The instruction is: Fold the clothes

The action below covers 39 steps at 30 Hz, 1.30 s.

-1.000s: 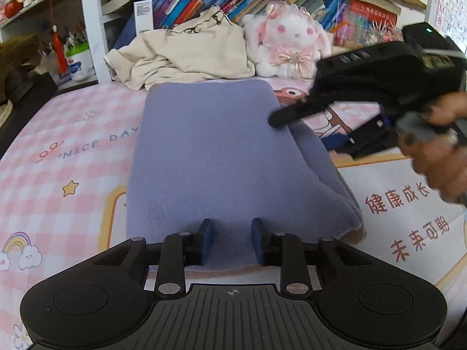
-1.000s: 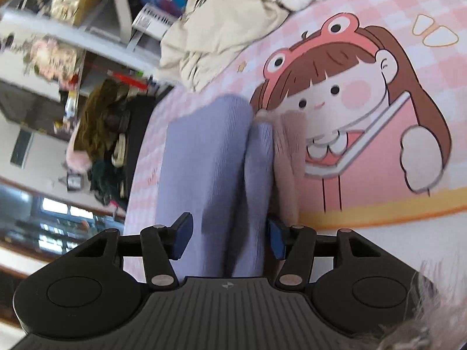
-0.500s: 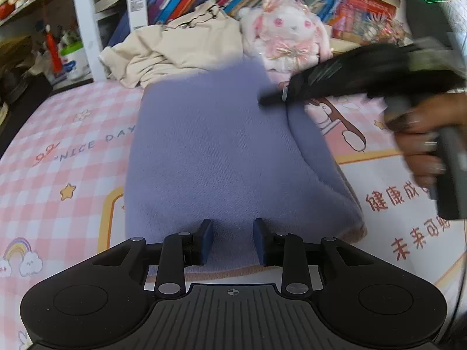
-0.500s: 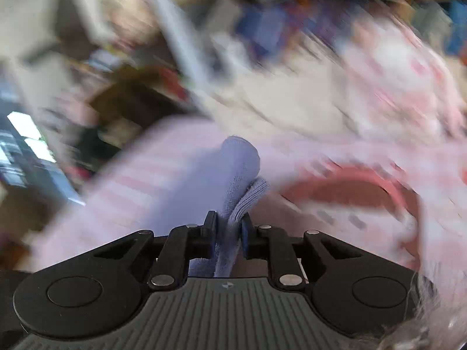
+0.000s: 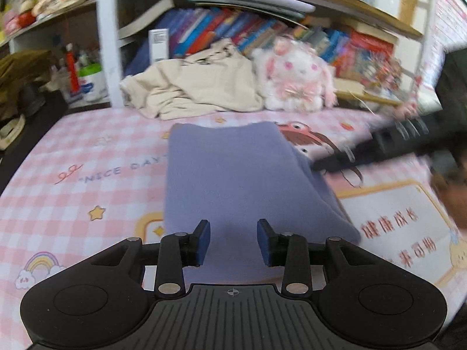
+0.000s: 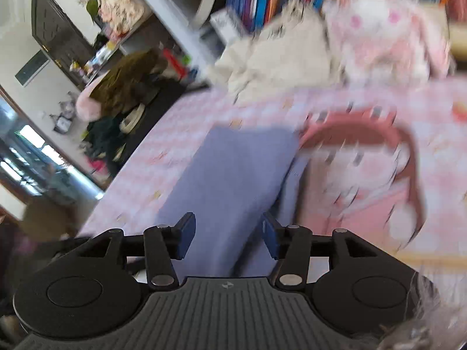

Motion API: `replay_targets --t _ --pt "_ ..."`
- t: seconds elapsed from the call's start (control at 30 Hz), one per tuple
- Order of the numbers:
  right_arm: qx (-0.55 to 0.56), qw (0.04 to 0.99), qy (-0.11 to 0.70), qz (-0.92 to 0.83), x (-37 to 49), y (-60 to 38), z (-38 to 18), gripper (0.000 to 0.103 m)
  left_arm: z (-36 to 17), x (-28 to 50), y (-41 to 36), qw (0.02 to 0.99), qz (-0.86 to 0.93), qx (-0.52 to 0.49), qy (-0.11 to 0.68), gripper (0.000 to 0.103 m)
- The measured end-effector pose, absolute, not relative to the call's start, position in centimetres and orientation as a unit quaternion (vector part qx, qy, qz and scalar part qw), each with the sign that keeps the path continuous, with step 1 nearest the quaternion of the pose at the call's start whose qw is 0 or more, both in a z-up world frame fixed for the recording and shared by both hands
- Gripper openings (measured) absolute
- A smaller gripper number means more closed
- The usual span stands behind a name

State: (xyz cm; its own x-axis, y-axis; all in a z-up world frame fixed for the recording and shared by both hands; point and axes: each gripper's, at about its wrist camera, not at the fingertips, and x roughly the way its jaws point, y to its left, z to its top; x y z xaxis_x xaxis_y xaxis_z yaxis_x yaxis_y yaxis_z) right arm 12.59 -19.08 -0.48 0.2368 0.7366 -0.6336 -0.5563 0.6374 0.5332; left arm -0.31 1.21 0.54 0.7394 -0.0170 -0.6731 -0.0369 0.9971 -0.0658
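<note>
A: How many garments are there?

B: Two. One purple garment [image 5: 233, 175] lies folded on the pink checked mat [image 5: 87, 180], and one crumpled beige garment [image 5: 198, 90] sits at the mat's far edge, just beside a single pink-and-white plush rabbit [image 5: 294, 78].

A: And the grippers?

B: Two. The left gripper [image 5: 233, 242] hovers over the near end of the purple garment with its jaws spread, nothing between them. The right gripper [image 6: 227, 237] also has its jaws spread, empty, above the same cloth.

A: How does the purple garment look?

B: A long, smooth rectangle with a soft knit surface. Its right side is doubled into a thick rounded fold, and a lower layer shows beneath it.

A: What does each view add?

B: The left wrist view shows the right gripper [image 5: 335, 163] blurred, its tip near the garment's right edge, plus a hand [image 5: 455, 198] and the mat's "NICE DAY" lettering. The right wrist view alone shows a dark door [image 6: 55, 32] and flowers [image 6: 116, 3] on the shelf.
</note>
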Motion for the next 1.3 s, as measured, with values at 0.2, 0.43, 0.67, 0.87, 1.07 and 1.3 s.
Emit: replay_targets --t 0.2,0.43,0.67,0.87,1.07,1.3 --pt "0.05 0.792 0.461 0.397 11.0 -17.9 -1.2 0.007 -0.4 1.6 2.1 0.924 0.014 -0.062 0.376 0.035" --pt "0.049 0.798 0.476 0.367 11.4 -18.8 -3.7 0.007 -1.8 2.2 2.7 0.912 0.007 -0.079 0.402 0.035" --pt "0.06 0.793 0.48 0.371 11.7 -19.1 -3.8 0.009 -1.9 1.9 2.5 0.914 0.008 -0.071 0.399 0.036" --pt "0.048 0.798 0.469 0.375 10.4 -19.5 -2.1 0.013 -0.6 0.9 2.3 0.92 0.029 -0.087 0.382 0.046" --pt "0.04 0.802 0.463 0.376 8.9 -20.7 -0.8 0.029 0.7 -0.5 1.2 0.928 0.032 -0.093 0.361 0.053" --pt "0.031 0.798 0.47 0.376 7.6 -21.9 -0.6 0.058 0.8 -1.7 -0.6 0.925 0.045 -0.097 0.365 0.06"
